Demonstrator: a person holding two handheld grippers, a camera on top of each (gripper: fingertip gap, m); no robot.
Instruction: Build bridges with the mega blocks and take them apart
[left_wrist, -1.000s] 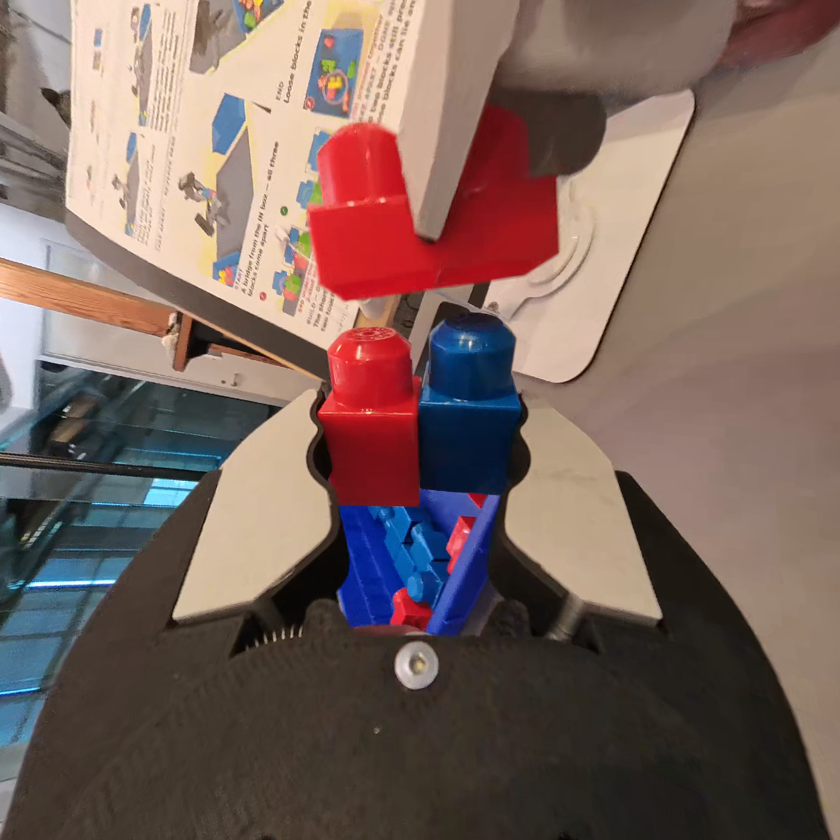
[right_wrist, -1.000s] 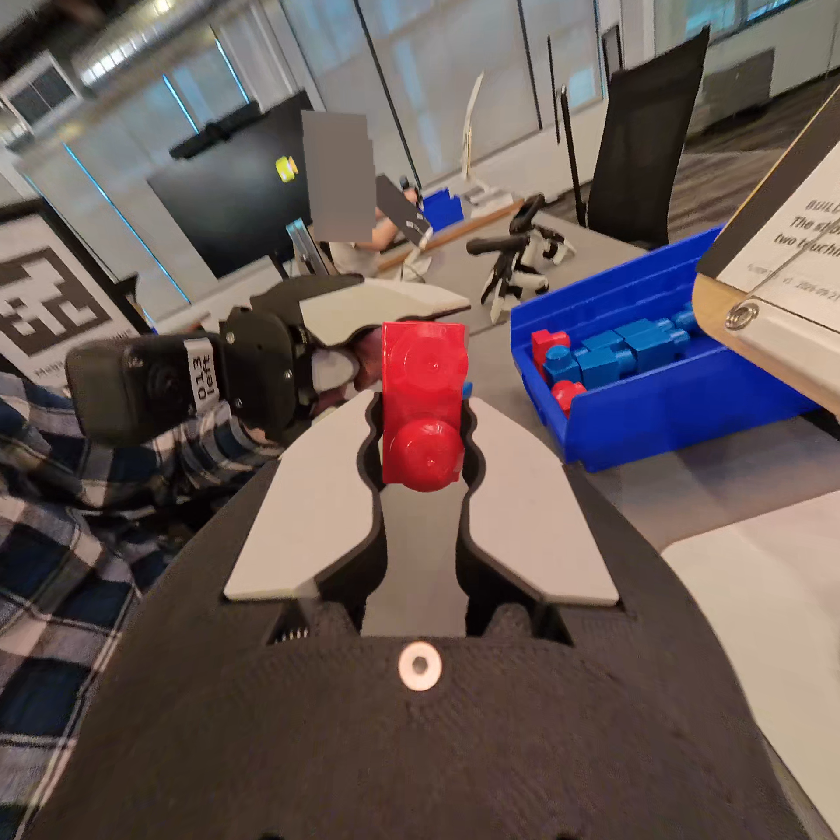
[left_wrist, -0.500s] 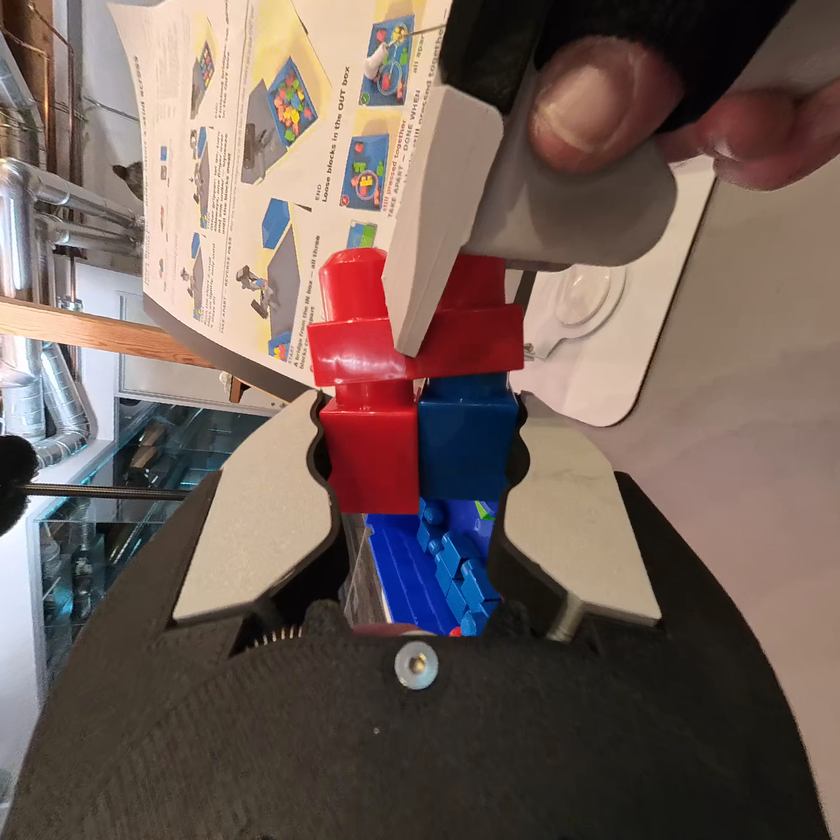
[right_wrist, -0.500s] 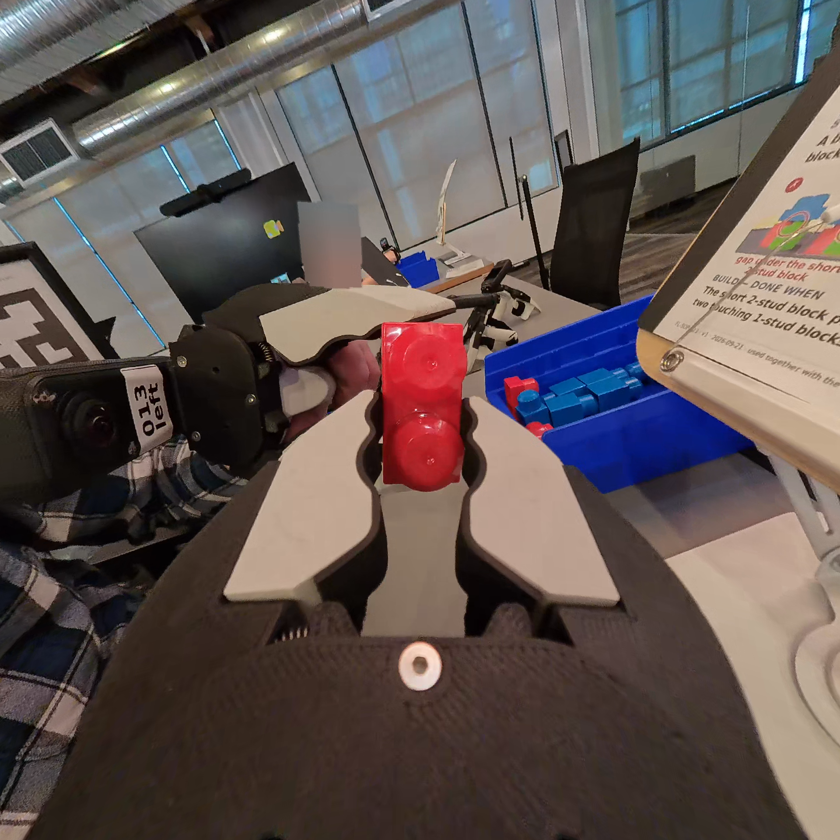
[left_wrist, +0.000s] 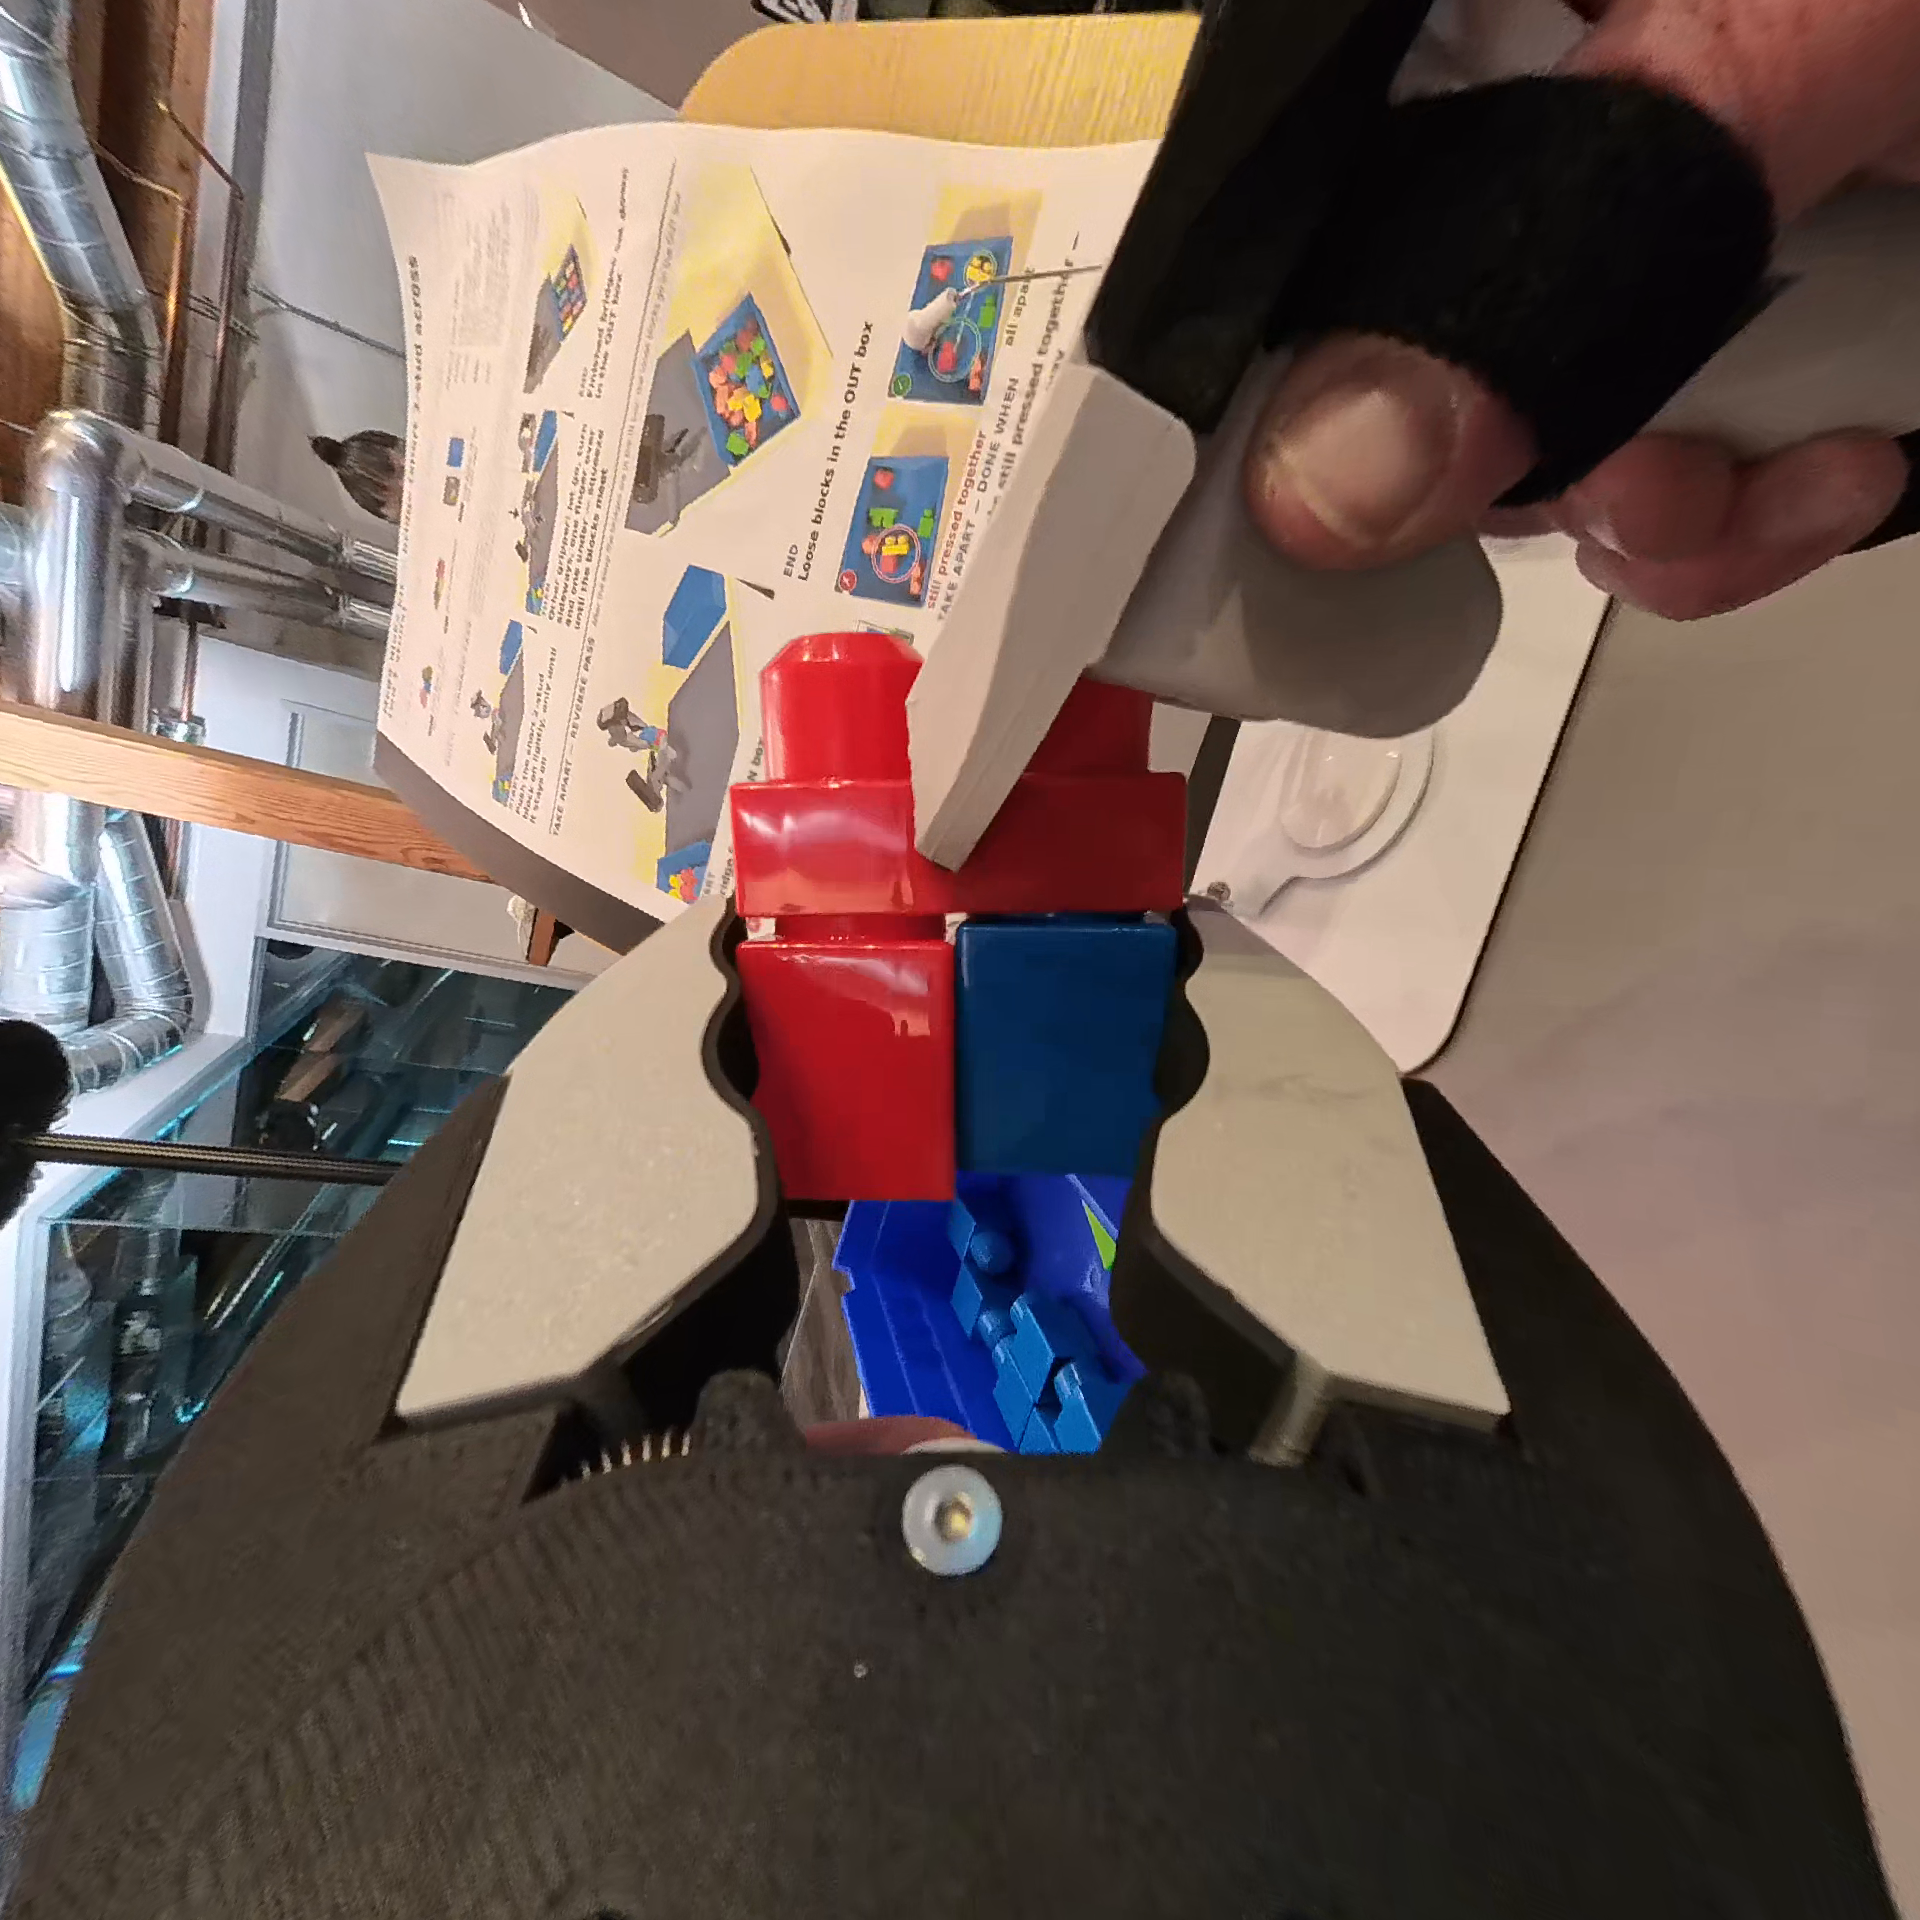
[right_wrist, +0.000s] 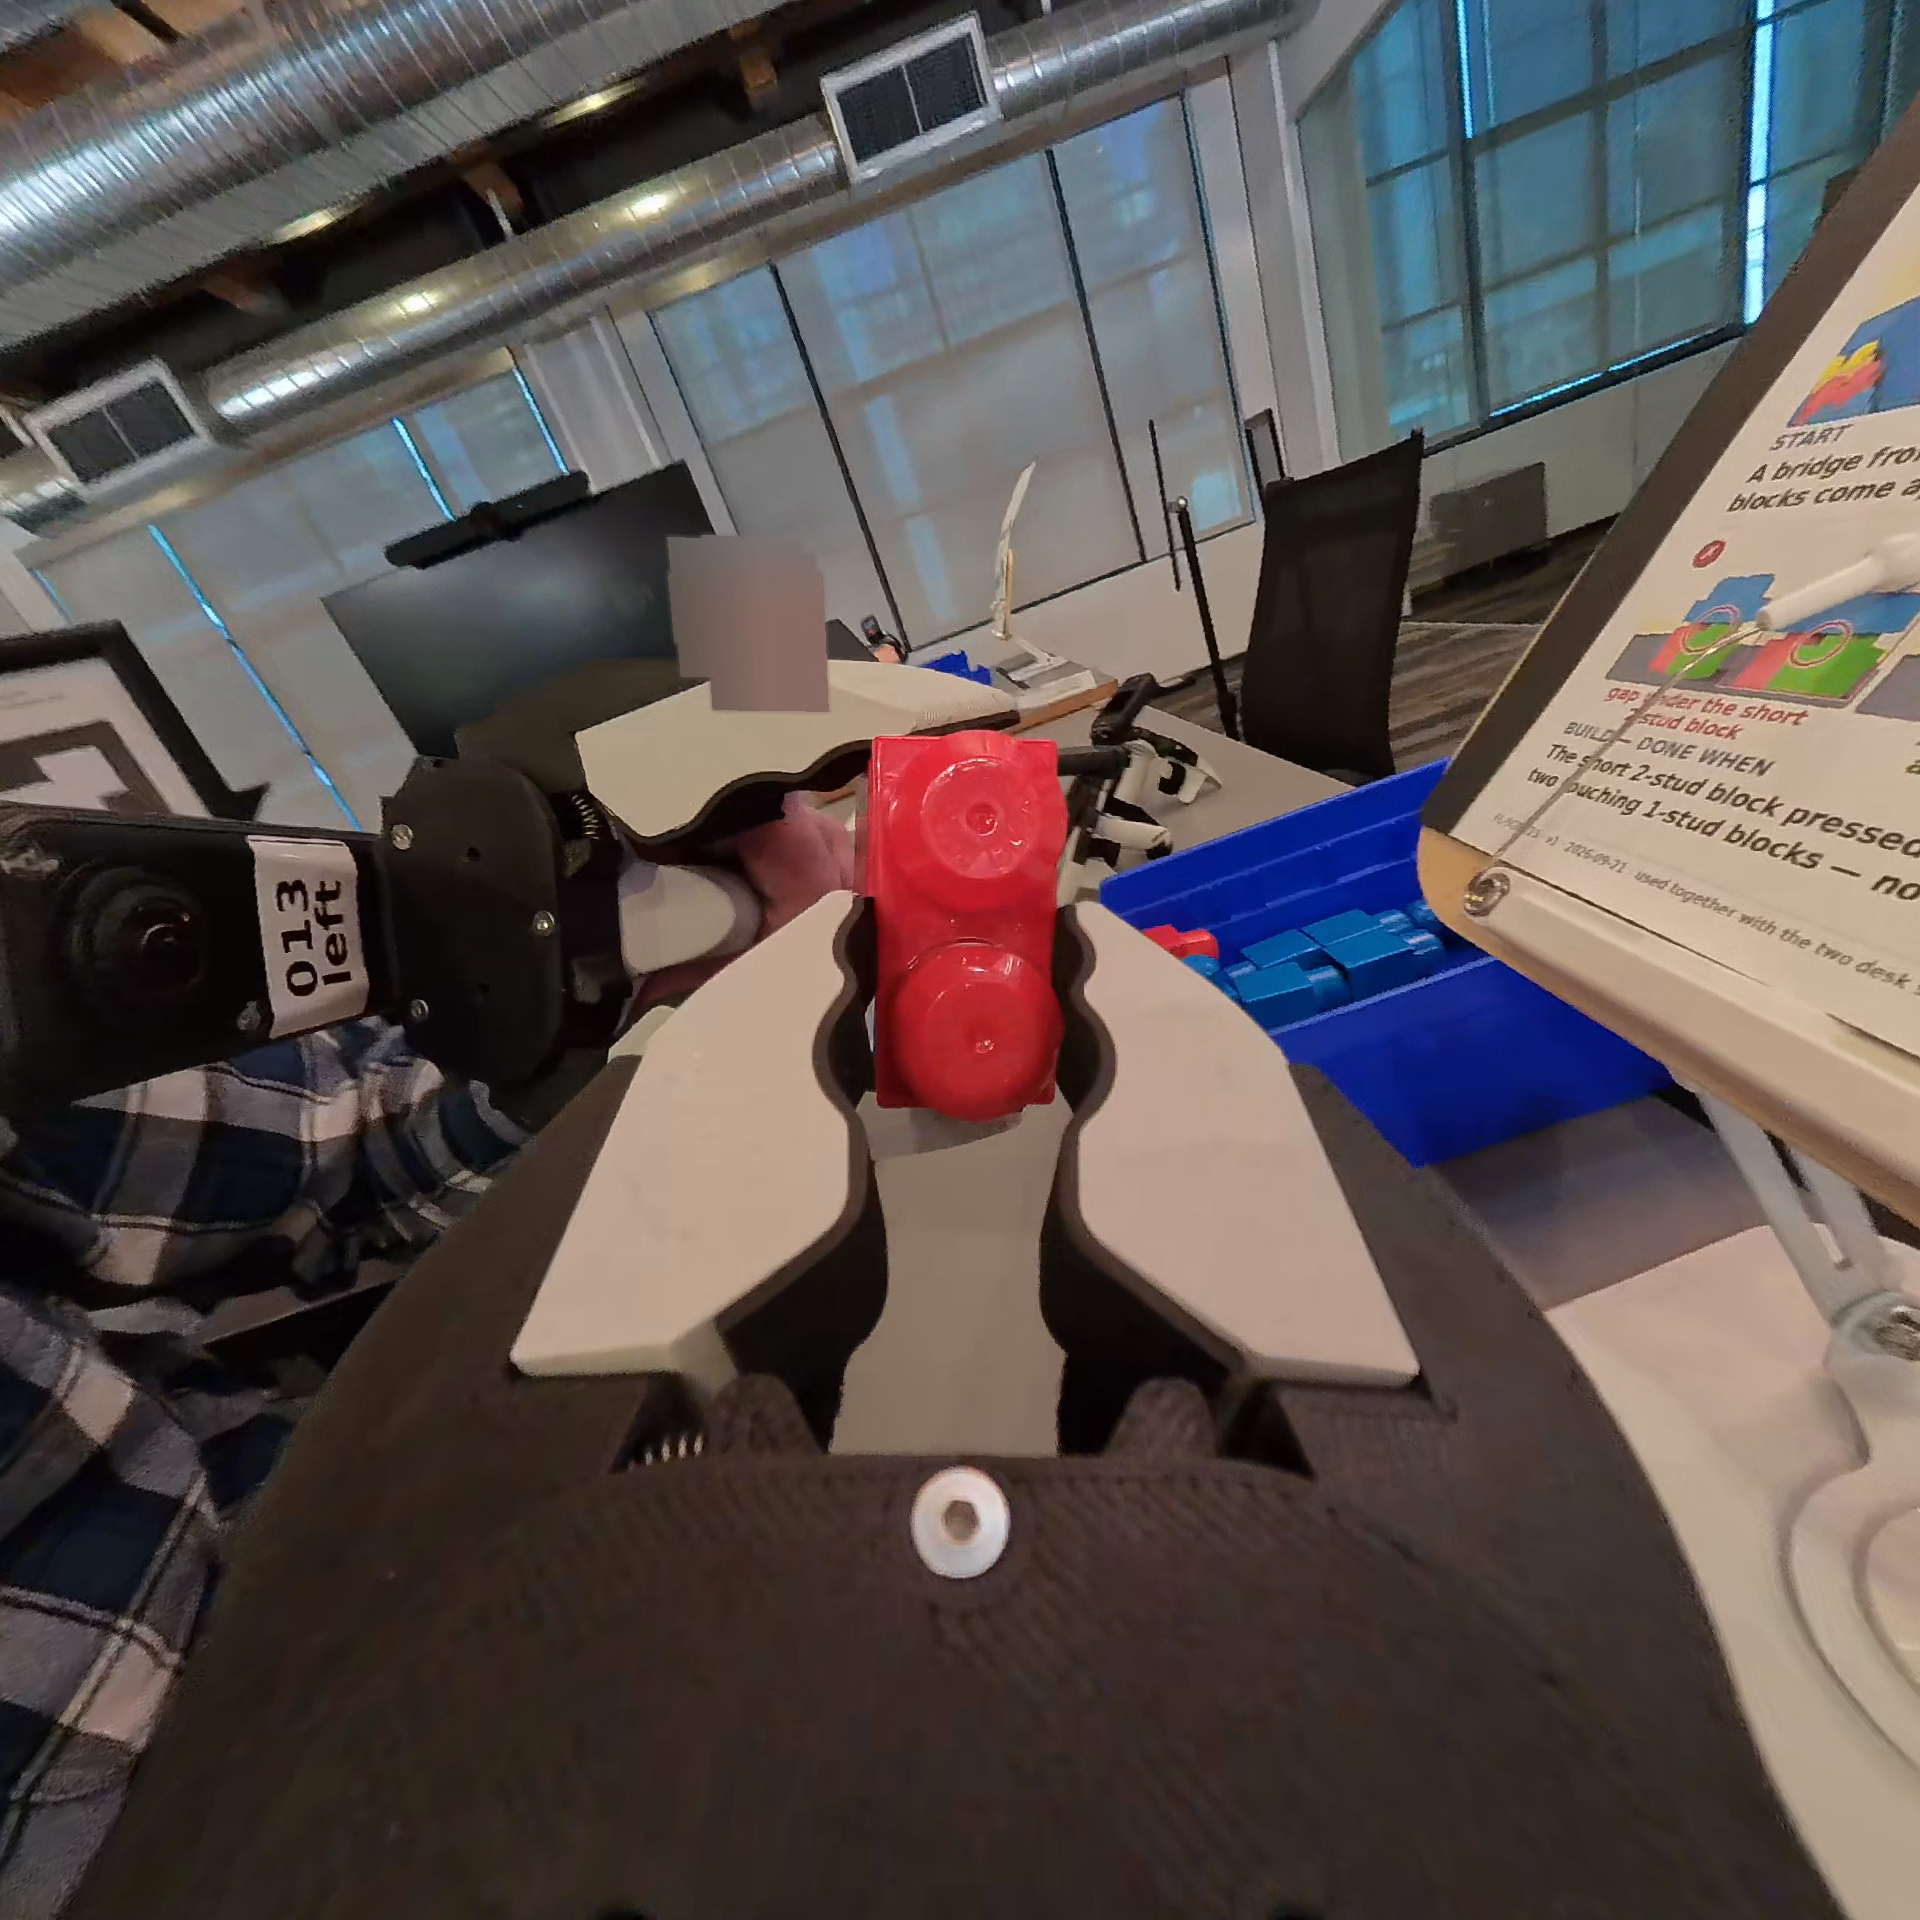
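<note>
the single-stud red block (left_wrist: 847, 1070) and blue block (left_wrist: 1060, 1049) are being pinched side by side by the left gripper (left_wrist: 956, 1039), both hidden in the right wrist view; the red two-stud block (right_wrist: 964, 920) is being clamped on top by the right gripper (right_wrist: 964, 997).

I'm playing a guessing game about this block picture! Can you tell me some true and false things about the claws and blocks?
1. The left claw holds a red block and a dark blue block side by side. True.
2. The right claw grips a green block. False: it grips a red two-stud block.
3. The two-stud block sits on top of both small blocks. True.
4. The blue bin holds yellow blocks. False: blue and red ones show.
</note>
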